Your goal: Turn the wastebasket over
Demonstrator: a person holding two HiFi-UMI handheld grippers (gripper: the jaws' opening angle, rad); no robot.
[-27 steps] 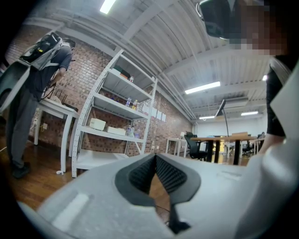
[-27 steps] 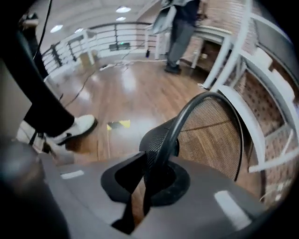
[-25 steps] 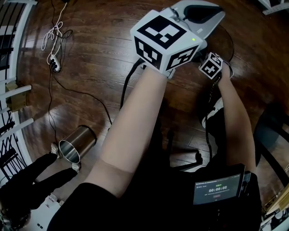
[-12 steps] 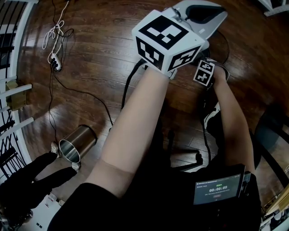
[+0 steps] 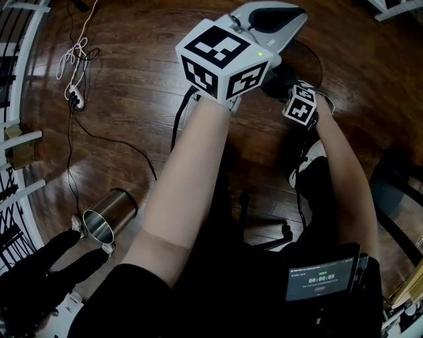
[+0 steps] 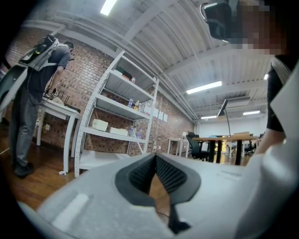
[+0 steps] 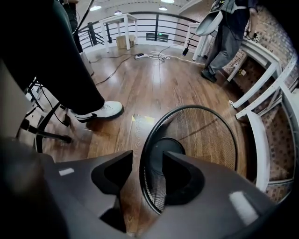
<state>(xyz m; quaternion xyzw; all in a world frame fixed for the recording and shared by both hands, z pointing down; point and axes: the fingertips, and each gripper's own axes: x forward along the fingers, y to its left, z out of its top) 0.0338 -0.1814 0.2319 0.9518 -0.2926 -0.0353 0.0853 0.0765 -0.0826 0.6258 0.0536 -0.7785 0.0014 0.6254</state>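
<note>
The black mesh wastebasket (image 7: 196, 140) stands on the wood floor, and in the right gripper view I look down into its round mouth. My right gripper (image 7: 145, 173) points steeply down over its near edge. Its jaws have just been opening and now stand open, with the thin rim between them and neither pad pressing on it. In the head view only a dark arc of the basket's rim (image 5: 317, 56) shows past my left gripper (image 5: 299, 13). That gripper is held high and level, shut on nothing. The right gripper's marker cube (image 5: 303, 105) sits just below the arc.
A steel cylinder (image 5: 109, 216) lies on its side at lower left. A power strip with cables (image 5: 74, 99) trails across the floor. My white shoe (image 7: 100, 111) and a chair base (image 7: 44, 133) are beside the basket. White shelving (image 6: 114, 126) and other people stand further off.
The right gripper's marker cube has shifted slightly left and towards me and has rolled. The left gripper sits a little further left in the picture.
</note>
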